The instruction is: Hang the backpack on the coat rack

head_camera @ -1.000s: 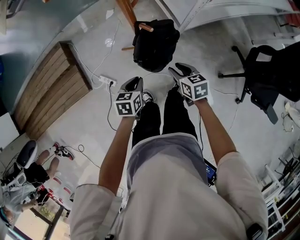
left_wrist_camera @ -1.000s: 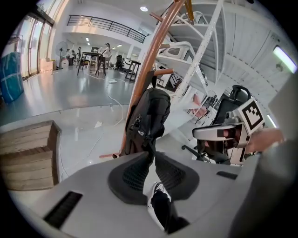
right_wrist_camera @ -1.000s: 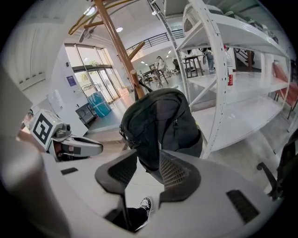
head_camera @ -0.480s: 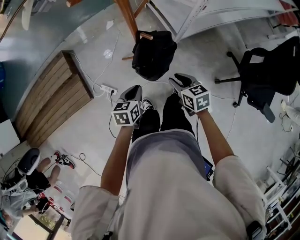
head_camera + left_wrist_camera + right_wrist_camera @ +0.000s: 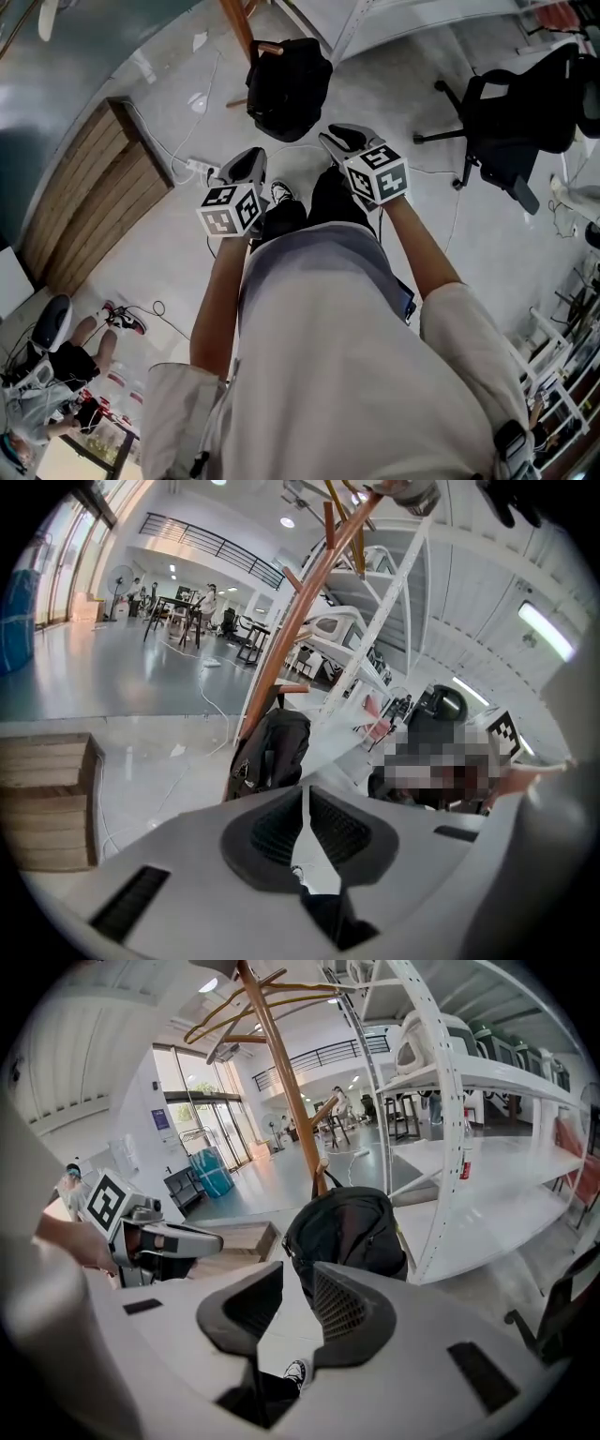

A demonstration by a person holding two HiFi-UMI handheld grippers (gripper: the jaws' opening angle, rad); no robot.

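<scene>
The black backpack (image 5: 286,80) hangs low on the wooden coat rack (image 5: 239,28), its top at a short peg (image 5: 267,49); I cannot tell whether its bottom touches the floor. It also shows in the left gripper view as the backpack (image 5: 270,752) beside the rack's pole (image 5: 281,639), and in the right gripper view as the backpack (image 5: 347,1232). My left gripper (image 5: 246,161) is held apart from it, shut and empty. My right gripper (image 5: 336,141) is also clear of the bag. Its jaws are closing with a gap and nothing between them.
A wooden platform (image 5: 94,187) lies at the left with a power strip (image 5: 192,167) and cables beside it. An office chair (image 5: 506,103) stands at the right. White shelving (image 5: 450,1101) rises right of the rack. A seated person (image 5: 56,347) is at bottom left.
Both grippers have risen and drawn back from the backpack, which stays on the rack. The view has shifted a little, so the bag sits higher in the picture.
</scene>
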